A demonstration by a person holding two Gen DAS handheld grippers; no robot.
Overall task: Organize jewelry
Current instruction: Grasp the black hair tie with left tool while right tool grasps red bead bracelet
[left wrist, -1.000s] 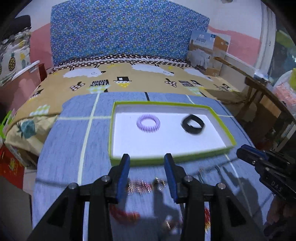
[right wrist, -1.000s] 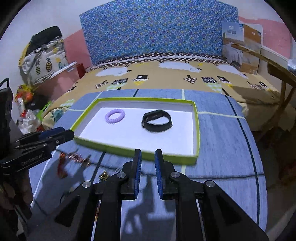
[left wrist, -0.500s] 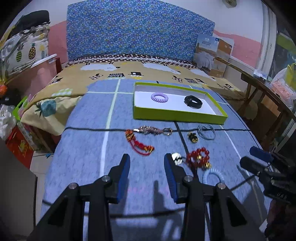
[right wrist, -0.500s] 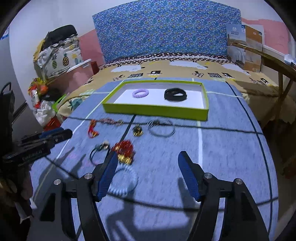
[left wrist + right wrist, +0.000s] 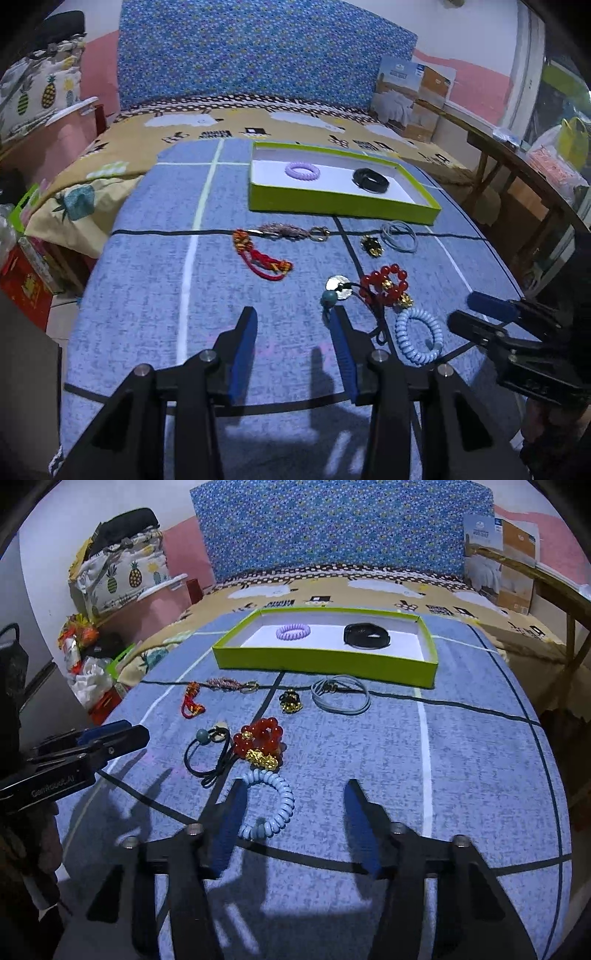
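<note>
A green tray (image 5: 343, 212) (image 5: 325, 662) holds a purple coil tie (image 5: 302, 170) and a black band (image 5: 371, 180). Loose on the blue cloth lie a red bead bracelet (image 5: 260, 738), a pale blue coil bracelet (image 5: 277, 805), a black tie with a teal bead (image 5: 202, 734), grey ties (image 5: 340, 694), a gold charm (image 5: 290, 701), a red cord (image 5: 262, 258) and a pink chain (image 5: 288, 232). My left gripper (image 5: 293, 314) is opening slightly, with nothing between its jaws. My right gripper (image 5: 295, 786) is closing, untouched by the blue coil just inside its left finger.
The cloth covers a table pushed against a bed with a yellow patterned sheet (image 5: 207, 129). A wooden bench (image 5: 517, 162) runs along the right. Bags and boxes (image 5: 92, 672) crowd the floor at the left. Bare blue cloth (image 5: 461, 757) lies right of the jewelry.
Both grippers have drawn back from the tray, so the loose jewelry now shows in front of them. The right gripper went from nearly shut to wide, then narrowed somewhat.
</note>
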